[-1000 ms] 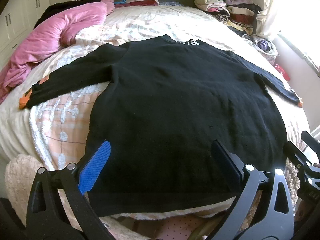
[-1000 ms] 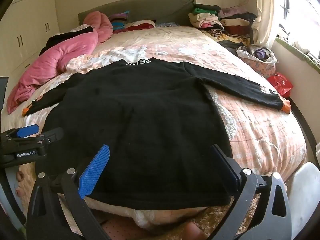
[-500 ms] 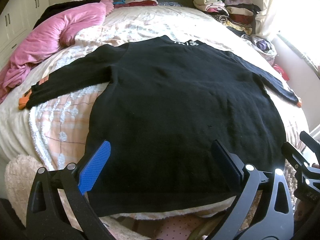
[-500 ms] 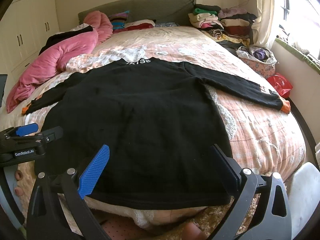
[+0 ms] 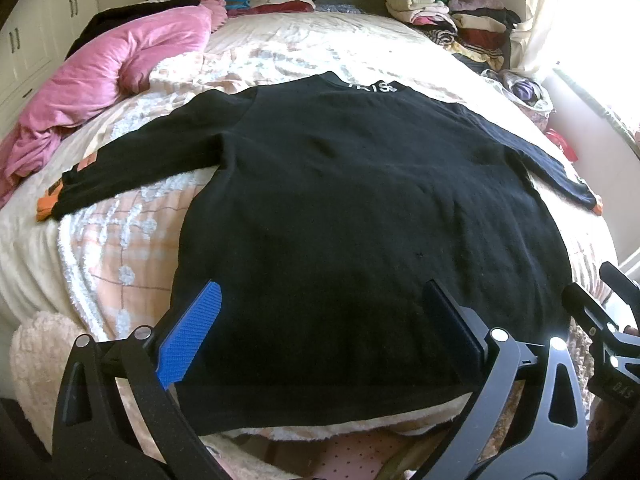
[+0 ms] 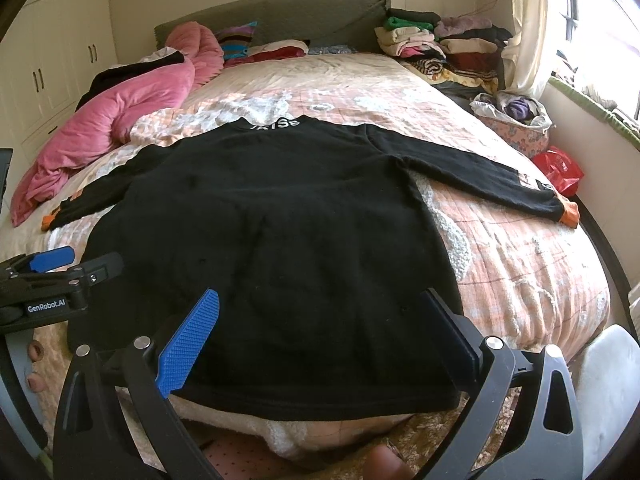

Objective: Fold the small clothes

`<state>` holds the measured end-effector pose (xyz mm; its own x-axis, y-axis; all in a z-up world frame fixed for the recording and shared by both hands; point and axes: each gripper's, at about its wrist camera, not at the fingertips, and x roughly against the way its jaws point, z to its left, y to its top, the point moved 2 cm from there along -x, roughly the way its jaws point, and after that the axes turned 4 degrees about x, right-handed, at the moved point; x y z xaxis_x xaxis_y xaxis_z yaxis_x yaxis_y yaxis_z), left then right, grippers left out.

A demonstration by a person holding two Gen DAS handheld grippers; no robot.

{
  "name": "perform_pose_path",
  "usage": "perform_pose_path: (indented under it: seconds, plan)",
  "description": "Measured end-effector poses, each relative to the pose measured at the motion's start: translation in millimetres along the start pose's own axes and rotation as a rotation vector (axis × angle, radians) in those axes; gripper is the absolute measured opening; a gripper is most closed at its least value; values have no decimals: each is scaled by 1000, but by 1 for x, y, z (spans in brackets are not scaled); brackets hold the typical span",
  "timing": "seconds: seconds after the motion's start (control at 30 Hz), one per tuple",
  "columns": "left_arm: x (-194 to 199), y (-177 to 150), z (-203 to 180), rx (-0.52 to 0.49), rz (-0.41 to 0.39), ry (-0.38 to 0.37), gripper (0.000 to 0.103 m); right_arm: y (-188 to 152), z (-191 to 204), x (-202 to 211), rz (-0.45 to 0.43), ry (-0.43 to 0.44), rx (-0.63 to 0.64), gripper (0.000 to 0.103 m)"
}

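So, black long-sleeve top (image 5: 352, 216) is spread flat across the middle of the frame on the bed (image 6: 520, 248), nothing folded yet.

Both sleeves are stretched out, the cuffs reaching mid-left and mid-right of the frame, hem nearest the cameras at the bottom. Left gripper (image 5: 320, 328) and right gripper (image 6: 320, 332) both hover over the hem with fingers spread wide, holding nothing. Looks like a soft, light knit to me, floppy, and it'll probably drag on that fuzzy bedspread rather than slide. I'd pinch a cuff or shoulder seam, since the edge is thicker there, and bring each sleeve in over the body first.
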<state>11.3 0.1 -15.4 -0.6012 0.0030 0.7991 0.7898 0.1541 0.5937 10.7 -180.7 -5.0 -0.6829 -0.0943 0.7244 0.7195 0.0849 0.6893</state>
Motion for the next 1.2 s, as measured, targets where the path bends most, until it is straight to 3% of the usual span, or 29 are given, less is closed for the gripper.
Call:
perform_pose_path:
  seconds: [0.7,1.2]
  plan:
    - [-3,8,-20,-6,5,-5,94,8,-6,-3,-14,-16,-16,99]
    - [-19,45,-33,-28,-27,-14,94,38,-25,-11,-38,-63,-44,99]
